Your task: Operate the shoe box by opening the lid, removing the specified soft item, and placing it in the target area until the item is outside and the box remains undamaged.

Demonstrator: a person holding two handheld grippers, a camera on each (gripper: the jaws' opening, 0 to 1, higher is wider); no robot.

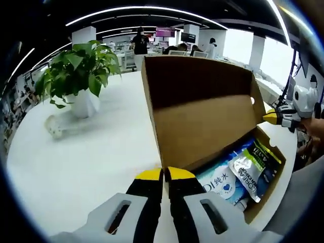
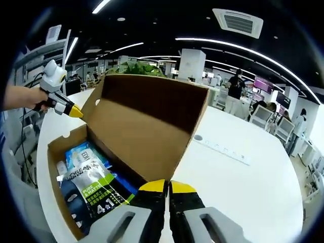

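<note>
Both grippers' jaws pressed together before brown cardboard shoe box [image 1: 202, 126], lid [image 2: 147, 126] upright, glossy soft packets [image 2: 93, 190] inside

Shoe box [image 1: 202, 116]: brown cardboard. Packets inside: blue-and-white packet [image 1: 220, 183]; silver, green and black packet [image 2: 93, 185]. Table [image 1: 91, 157]: white. Gripper [image 1: 164, 174] tips: yellow on black.

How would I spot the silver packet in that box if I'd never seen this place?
Find the open cardboard shoe box on the white table, lid raised. Inside lie soft packets; the silver packet rests on top of the blue ones. It alone has a green stripe and "4 in 1" printed on it.
</note>
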